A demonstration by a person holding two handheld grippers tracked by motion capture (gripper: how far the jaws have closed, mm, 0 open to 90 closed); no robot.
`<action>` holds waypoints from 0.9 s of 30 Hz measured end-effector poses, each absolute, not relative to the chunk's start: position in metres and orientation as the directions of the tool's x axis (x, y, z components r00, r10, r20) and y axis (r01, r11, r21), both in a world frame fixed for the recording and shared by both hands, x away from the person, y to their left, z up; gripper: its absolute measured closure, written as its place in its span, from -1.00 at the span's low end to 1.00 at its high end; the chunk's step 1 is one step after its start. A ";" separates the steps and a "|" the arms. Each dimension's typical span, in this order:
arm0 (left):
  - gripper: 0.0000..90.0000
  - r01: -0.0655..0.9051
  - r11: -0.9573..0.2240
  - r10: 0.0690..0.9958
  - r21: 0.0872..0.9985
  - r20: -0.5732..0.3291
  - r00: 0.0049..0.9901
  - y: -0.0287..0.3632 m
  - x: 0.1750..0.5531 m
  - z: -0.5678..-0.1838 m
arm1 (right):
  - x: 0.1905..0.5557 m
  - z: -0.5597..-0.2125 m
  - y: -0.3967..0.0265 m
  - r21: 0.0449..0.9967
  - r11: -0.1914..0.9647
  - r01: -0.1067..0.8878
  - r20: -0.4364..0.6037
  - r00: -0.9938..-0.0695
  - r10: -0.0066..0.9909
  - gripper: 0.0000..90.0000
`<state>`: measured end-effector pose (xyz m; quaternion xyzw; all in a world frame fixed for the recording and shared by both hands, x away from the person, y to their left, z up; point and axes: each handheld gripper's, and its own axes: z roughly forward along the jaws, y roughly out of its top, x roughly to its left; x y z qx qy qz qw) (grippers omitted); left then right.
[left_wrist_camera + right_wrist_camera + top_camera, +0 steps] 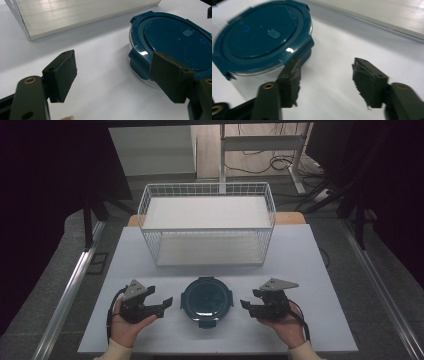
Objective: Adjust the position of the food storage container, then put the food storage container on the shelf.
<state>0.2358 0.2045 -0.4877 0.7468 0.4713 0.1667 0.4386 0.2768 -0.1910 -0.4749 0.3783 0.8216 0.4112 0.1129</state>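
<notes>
flanking round lidded container near table edge, left gripper, right gripper, jaws apart

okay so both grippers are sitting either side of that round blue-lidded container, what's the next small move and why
Probably ease the right gripper inward toward the container. Its fingers stand open with nothing between them, just short of a lid latch, and the left gripper waits open on the other side.
</notes>
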 end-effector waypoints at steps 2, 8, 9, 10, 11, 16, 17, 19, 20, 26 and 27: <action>-0.52 0.559 -0.167 0.851 0.813 -0.168 0.498 0.205 0.236 -0.488 | 0.276 -0.473 -0.191 0.766 0.361 0.532 0.147 -0.692 0.707 -0.26; -0.52 0.560 -0.166 0.850 0.812 -0.171 0.499 0.205 0.234 -0.487 | 0.275 -0.472 -0.189 0.764 0.366 0.532 0.142 -0.692 0.708 -0.35; -0.52 0.560 -0.165 0.849 0.812 -0.172 0.499 0.205 0.234 -0.487 | 0.275 -0.472 -0.188 0.763 0.365 0.533 0.142 -0.689 0.710 -0.38; -0.52 0.560 -0.164 0.847 0.812 -0.175 0.502 0.205 0.234 -0.487 | 0.274 -0.472 -0.188 0.764 0.364 0.533 0.141 -0.688 0.712 -0.41; -0.52 0.560 -0.162 0.845 0.813 -0.180 0.504 0.205 0.233 -0.486 | 0.273 -0.472 -0.187 0.764 0.363 0.533 0.143 -0.688 0.712 -0.44; -0.55 0.562 -0.151 0.830 0.813 -0.205 0.519 0.203 0.234 -0.482 | 0.271 -0.470 -0.184 0.760 0.362 0.541 0.158 -0.693 0.704 -0.51; -0.56 0.565 -0.147 0.826 0.812 -0.214 0.521 0.202 0.234 -0.482 | 0.271 -0.470 -0.183 0.759 0.356 0.545 0.171 -0.694 0.699 -0.52; -0.56 0.573 -0.143 0.817 0.807 -0.231 0.528 0.201 0.235 -0.482 | 0.270 -0.470 -0.183 0.759 0.355 0.546 0.176 -0.696 0.696 -0.52; -0.57 0.579 -0.136 0.815 0.804 -0.242 0.527 0.201 0.234 -0.482 | 0.270 -0.470 -0.182 0.758 0.353 0.549 0.180 -0.696 0.695 -0.52; -0.62 0.614 -0.098 0.788 0.783 -0.316 0.529 0.201 0.236 -0.478 | 0.269 -0.466 -0.175 0.751 0.326 0.574 0.215 -0.679 0.701 -0.51; -0.62 0.624 -0.092 0.781 0.776 -0.332 0.528 0.201 0.237 -0.478 | 0.269 -0.466 -0.175 0.751 0.326 0.574 0.215 -0.679 0.701 -0.51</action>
